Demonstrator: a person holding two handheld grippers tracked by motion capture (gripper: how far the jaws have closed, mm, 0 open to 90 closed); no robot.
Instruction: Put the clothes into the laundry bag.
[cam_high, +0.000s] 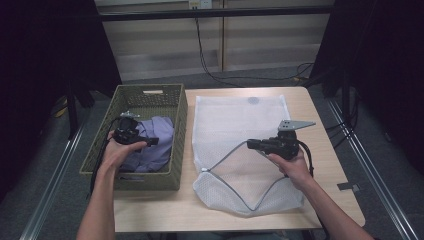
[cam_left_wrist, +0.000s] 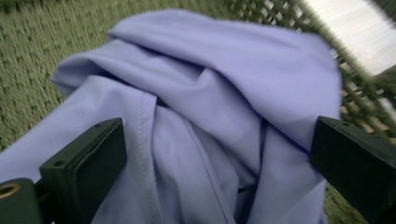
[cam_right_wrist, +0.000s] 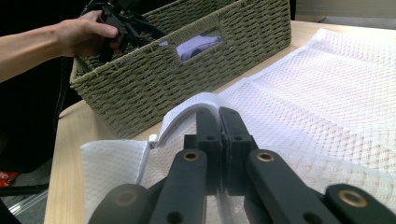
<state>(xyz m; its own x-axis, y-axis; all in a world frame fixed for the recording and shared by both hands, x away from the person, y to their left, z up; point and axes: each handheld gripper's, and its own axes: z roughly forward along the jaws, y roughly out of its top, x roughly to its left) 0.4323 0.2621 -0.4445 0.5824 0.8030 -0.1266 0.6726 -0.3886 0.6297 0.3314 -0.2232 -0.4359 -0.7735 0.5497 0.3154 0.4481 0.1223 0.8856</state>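
A green woven basket stands on the left part of the bench, and a white mesh bag lies flat just to the right of the basket. A lilac shirt lies crumpled inside the basket, toward its right wall. The left gripper is down inside the basket above that shirt; in the left gripper view its two black jaws stand wide apart with the folds of the shirt between them, and the pads do not press on the cloth. The right gripper is over the bag, to the right of the basket, pointing toward it. Its jaws are closed together on the grey-edged rim of the bag's opening, and that rim is lifted off the rest of the bag. The zip edge runs in an open loop across the near half of the bag
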